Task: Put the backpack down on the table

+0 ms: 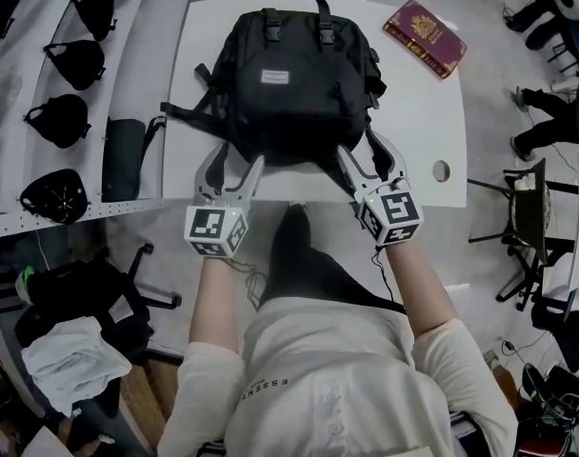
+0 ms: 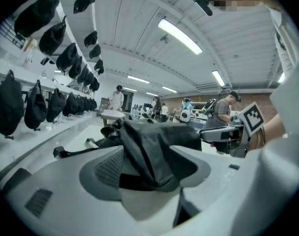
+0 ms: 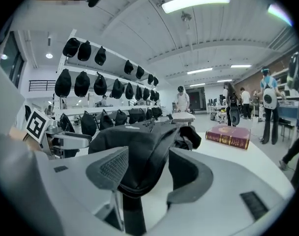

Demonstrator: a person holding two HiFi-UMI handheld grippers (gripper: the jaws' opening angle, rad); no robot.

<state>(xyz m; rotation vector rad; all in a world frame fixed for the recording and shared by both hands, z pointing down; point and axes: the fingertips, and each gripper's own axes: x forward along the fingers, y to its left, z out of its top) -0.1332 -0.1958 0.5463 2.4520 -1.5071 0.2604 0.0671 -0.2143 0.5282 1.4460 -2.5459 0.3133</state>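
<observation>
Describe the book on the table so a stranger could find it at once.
Find the white rectangular table with the black fabric backpack lying in its middle. At the table's far right corner lies the dark red hardcover book. It is the only flat, coloured thing there.

Backpack (image 1: 299,74) flat on white table (image 1: 423,141). Left gripper (image 1: 237,155), right gripper (image 1: 364,148) at its near edge, jaws spread. Red book (image 1: 425,38) beyond.

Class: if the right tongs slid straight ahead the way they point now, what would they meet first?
The black strap, which already lies between the open right tongs. Right behind it is the backpack itself. The red book looks to be off that line.
</observation>
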